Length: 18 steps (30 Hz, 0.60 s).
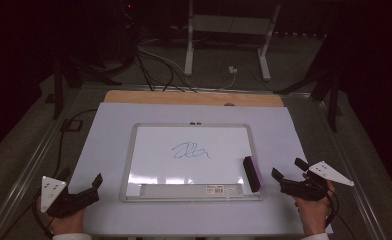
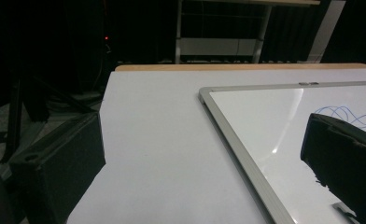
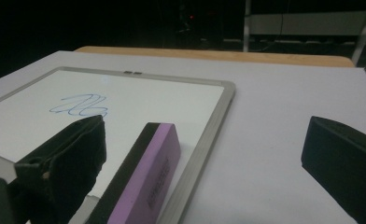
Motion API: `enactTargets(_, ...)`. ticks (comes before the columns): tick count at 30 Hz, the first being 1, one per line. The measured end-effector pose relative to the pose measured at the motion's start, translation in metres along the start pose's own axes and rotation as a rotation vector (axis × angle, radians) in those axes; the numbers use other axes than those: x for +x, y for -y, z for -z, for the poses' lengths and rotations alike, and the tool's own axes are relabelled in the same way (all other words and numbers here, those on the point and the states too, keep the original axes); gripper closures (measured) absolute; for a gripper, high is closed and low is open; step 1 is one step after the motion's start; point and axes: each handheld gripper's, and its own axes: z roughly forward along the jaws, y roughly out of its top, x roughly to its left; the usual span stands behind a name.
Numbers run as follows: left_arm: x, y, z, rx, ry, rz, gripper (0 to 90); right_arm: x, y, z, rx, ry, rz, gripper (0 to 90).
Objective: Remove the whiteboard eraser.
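A framed whiteboard (image 1: 134,165) lies flat on the white table mat, with a blue scribble (image 1: 191,151) near its middle. A purple and black eraser (image 1: 252,173) rests on the board's right edge; in the right gripper view the eraser (image 3: 146,175) lies just ahead of the jaws. My right gripper (image 1: 290,171) is open, right of the eraser and apart from it. My left gripper (image 1: 84,181) is open near the board's lower left corner, holding nothing. The left gripper view shows the board's frame (image 2: 239,140) and scribble (image 2: 347,114).
A wooden table edge (image 1: 194,98) runs behind the mat. Beyond it stand a white table frame (image 1: 226,37), cables (image 1: 159,67) and dark stands on the floor. A pen tray (image 1: 191,190) lies along the board's near edge.
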Motion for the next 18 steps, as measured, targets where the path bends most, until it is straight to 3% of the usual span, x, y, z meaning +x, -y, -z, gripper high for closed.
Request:
enactTargets(10,-0.001,0.001,-0.002,0.007,0.000,-0.006,0.5,0.001,-0.008,-0.011,0.090,-0.018,-0.001,0.5)
enactTargets(18,-0.002,0.001,-0.002,0.012,0.001,-0.009,0.5,0.004,-0.011,-0.022,0.124,-0.039,-0.004,0.4)
